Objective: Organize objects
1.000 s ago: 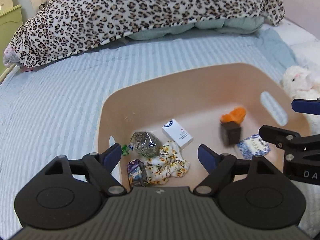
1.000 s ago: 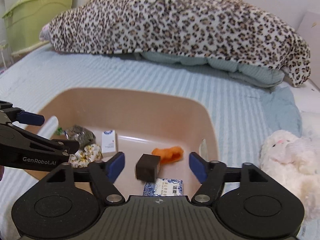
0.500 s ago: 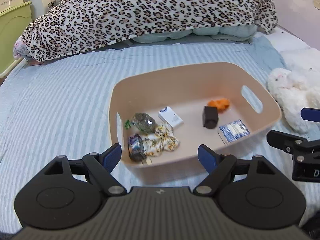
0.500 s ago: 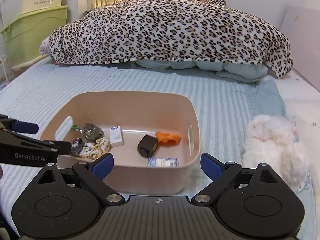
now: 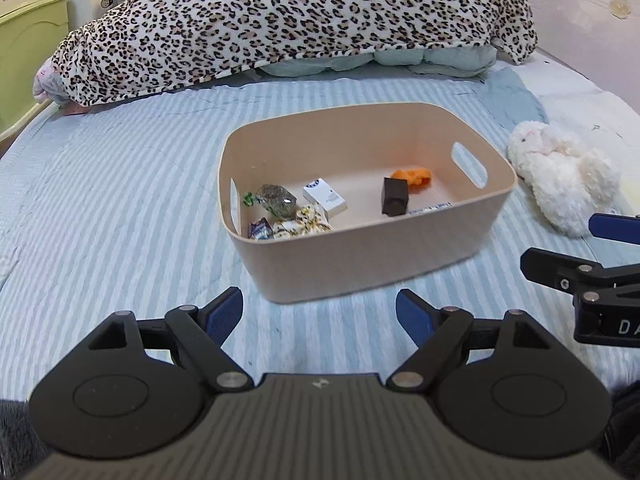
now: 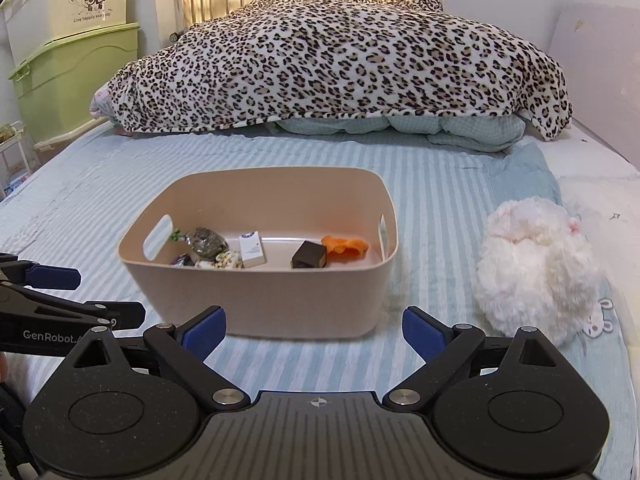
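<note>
Striped bedspread (image 5: 120, 200); bin (image 5: 360, 256) wall hides blue packet (image 5: 434, 207).

"GenRobot." in white on left gripper (image 6: 48, 304) body. "DA" on right gripper (image 5: 600, 280) (cut off at edge). Cream bin (image 6: 68, 0): "Live happily every day". White box (image 6: 252, 249) print too small.

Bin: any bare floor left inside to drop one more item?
Yes: the middle of the bin, between the white box and the black block, plus the strip along the far wall. The left end is crowded with a packet and floral cloth; the orange cloth fills the far right corner.
</note>
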The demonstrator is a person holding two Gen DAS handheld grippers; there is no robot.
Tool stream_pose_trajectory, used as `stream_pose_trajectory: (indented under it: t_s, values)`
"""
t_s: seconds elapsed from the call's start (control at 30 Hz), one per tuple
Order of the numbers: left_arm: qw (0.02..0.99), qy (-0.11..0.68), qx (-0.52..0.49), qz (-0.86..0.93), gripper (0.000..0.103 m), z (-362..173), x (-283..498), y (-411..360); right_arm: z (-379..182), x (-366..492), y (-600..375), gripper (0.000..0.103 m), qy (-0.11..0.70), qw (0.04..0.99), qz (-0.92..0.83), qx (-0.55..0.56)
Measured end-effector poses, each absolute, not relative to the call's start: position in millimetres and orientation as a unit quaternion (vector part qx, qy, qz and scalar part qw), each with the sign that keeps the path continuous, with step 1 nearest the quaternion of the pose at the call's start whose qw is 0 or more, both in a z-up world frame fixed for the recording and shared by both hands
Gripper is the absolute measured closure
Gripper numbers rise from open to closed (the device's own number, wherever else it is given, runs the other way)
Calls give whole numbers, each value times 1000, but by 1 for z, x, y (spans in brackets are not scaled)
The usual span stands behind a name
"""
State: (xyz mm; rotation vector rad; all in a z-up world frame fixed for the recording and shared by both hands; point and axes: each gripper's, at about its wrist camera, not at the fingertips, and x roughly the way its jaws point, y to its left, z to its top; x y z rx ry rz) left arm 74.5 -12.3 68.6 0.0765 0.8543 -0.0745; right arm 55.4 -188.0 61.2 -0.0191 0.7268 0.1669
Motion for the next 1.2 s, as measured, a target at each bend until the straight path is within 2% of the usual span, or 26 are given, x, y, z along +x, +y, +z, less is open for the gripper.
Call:
stream_pose_trajectory:
  t_s: [0.63,1.2]
  values:
    - [924,381,21,-21,19,83,8,-8,66,1,-176,6,359,927,103,-15]
    - [922,387,20,-21,19,77,-14,-4,63,-25,-172,6,370,923,101,-22]
